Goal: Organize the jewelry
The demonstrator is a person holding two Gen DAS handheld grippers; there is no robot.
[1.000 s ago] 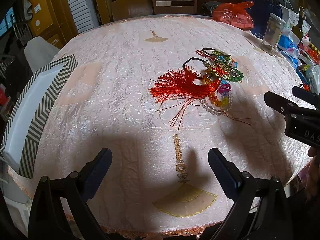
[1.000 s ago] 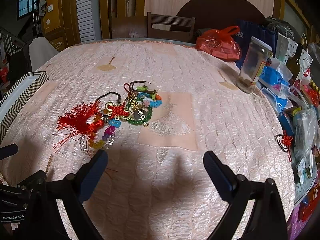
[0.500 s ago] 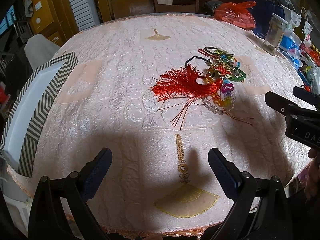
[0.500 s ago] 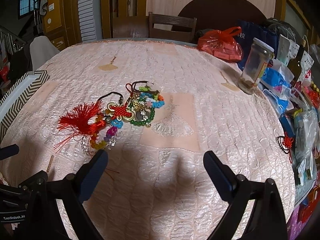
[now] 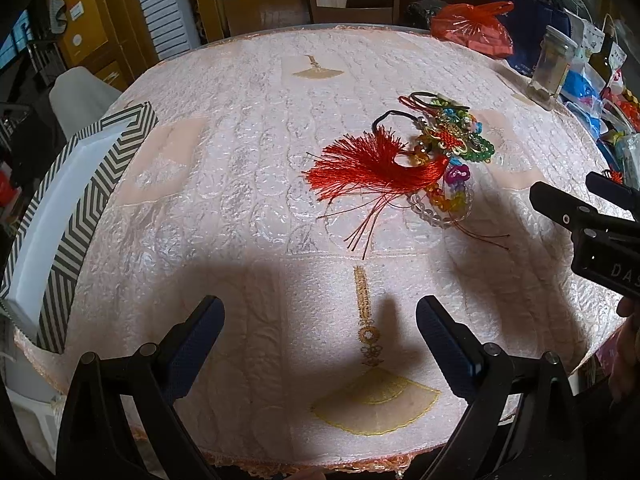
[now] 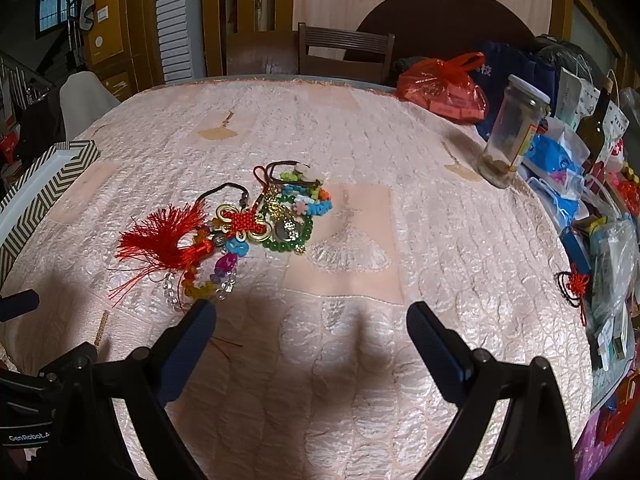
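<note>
The jewelry [image 5: 432,160] lies in one tangled pile on the pink tablecloth [image 5: 240,168], a bit past the middle of the table. In the pile, a red tassel [image 5: 372,168] is on the side nearest the striped box [image 5: 76,204], but well apart from it. A red and gold knot [image 6: 244,224] sits in the middle of the pile. Green beads [image 6: 296,240] curl on the far side of the knot from the tassel. See-through and orange beads [image 6: 200,290] lie on the near side of the pile. Thin red threads trail from the tassel over the cloth. The left gripper [image 5: 320,332] hangs over the near part of the cloth, with its two fingers wide apart and nothing between them. A gold fan picture [image 5: 376,404] on the cloth shows between its fingers. The right gripper [image 6: 312,336] is wide apart too and holds nothing. Its left finger [image 6: 192,336] is just beside the see-through beads, and I cannot tell if it touches them. A glass jar [image 6: 512,132] stands well away from the pile, near a red bag [image 6: 444,84] and more bags at the table's edge. A wooden chair [image 6: 344,52] stands behind the table, far from the pile.
</note>
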